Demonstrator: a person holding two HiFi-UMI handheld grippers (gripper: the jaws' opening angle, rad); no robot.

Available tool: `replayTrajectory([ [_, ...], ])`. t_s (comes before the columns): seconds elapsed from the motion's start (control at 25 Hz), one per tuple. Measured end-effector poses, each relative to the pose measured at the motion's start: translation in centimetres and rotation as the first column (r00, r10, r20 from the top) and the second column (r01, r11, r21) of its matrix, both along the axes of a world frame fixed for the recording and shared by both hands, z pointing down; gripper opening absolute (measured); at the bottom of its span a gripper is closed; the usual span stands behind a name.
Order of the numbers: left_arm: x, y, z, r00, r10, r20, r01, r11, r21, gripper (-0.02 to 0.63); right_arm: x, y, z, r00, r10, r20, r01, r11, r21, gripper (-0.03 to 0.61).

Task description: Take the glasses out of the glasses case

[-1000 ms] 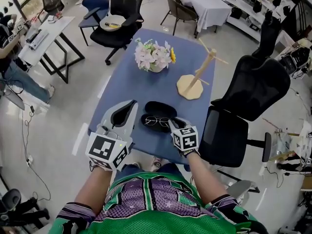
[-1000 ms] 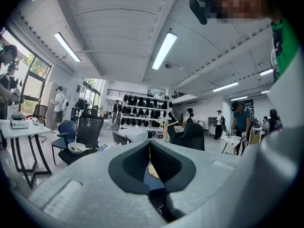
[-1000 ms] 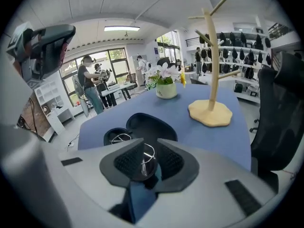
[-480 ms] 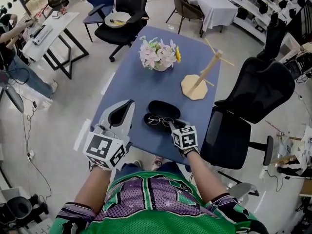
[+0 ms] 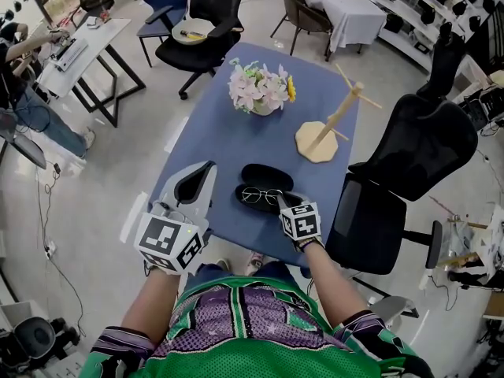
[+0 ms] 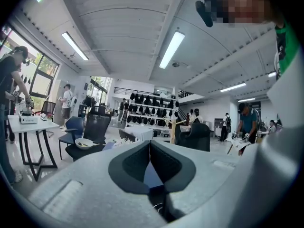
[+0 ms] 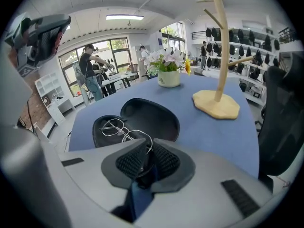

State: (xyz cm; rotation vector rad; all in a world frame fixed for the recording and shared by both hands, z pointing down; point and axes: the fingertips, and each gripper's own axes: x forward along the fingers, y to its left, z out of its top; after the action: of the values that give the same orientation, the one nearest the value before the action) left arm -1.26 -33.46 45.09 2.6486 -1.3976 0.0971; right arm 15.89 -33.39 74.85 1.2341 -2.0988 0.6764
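**Right jaws nip the frame at the edge of the open case**

The glasses case (image 7: 151, 114) lies open close to the table's (image 5: 236, 136) near edge, toward the near right corner. Both black halves lie flat, so what is inside can be reached from above. The glasses (image 7: 122, 132), a thin wire frame, rest in the half nearer the person. The right gripper (image 7: 144, 158) reaches in low over the near edge. Its jaws are closed together on the nearest end of the wire frame, a hold that seems chosen to lift the glasses without disturbing the case. The left gripper (image 6: 150, 148) hangs over the near left corner with its jaws pressed together on nothing. It is probably just being kept out of the way. A pot of flowers (image 5: 260, 89) and a wooden stand (image 5: 323, 136) sit well apart from the case, toward the far edge.
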Motion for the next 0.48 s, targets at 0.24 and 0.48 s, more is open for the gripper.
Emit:
replayTrajectory([
  [0.24, -0.4, 0.0, -0.2, 1.0, 0.0, -0.003, 0.0, 1.0, 0.007, 0.017, 0.1, -0.1, -0.4, 1.0, 0.002, 0.003, -0.002, 1.0, 0.013, 0.037],
  [0.48, -0.7, -0.2, -0.5, 1.0, 0.006, -0.007, -0.006, 1.0, 0.014, 0.017, 0.0, -0.7, -1.5, 1.0, 0.01, 0.014, -0.011, 0.999, 0.038, 0.029],
])
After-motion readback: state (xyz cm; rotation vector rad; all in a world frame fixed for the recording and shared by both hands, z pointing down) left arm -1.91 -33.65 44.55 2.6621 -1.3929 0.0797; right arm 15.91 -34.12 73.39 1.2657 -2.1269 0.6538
